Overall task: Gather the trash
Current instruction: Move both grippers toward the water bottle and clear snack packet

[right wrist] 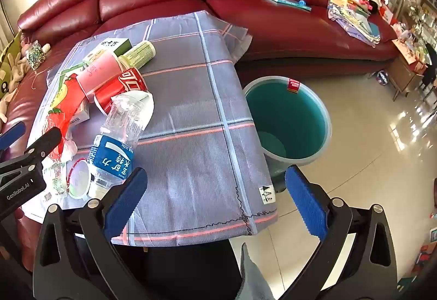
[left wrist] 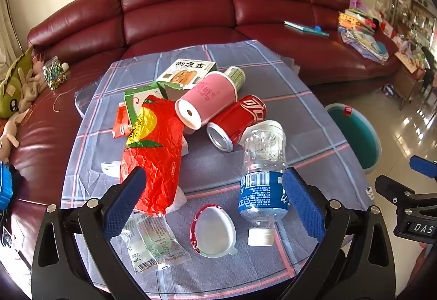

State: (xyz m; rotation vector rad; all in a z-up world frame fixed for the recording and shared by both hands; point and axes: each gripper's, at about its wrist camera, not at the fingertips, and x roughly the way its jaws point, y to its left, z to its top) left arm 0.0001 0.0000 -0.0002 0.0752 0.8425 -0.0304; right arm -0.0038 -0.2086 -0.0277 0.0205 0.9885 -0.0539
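Note:
Trash lies heaped on a checked cloth (left wrist: 273, 73): a red crumpled wrapper (left wrist: 155, 152), a pink paper cup (left wrist: 206, 103), a red cola can (left wrist: 237, 119), a clear water bottle with a blue label (left wrist: 263, 177), a white lid (left wrist: 214, 229), a clear packet (left wrist: 153, 242) and a green-white box (left wrist: 185, 74). My left gripper (left wrist: 215, 190) hovers open over the near pile, wrapper by its left finger, bottle by its right. My right gripper (right wrist: 215, 190) stands open above bare cloth near the table edge; the bottle (right wrist: 117, 141) lies to its left. A teal bin (right wrist: 289, 119) stands on the floor.
A dark red leather sofa (left wrist: 177, 7) curves behind the table, with soft toys (left wrist: 24, 87) at its left end and books and cloths (left wrist: 363, 35) at its right. Shiny tiled floor (right wrist: 368, 152) spreads to the right of the bin.

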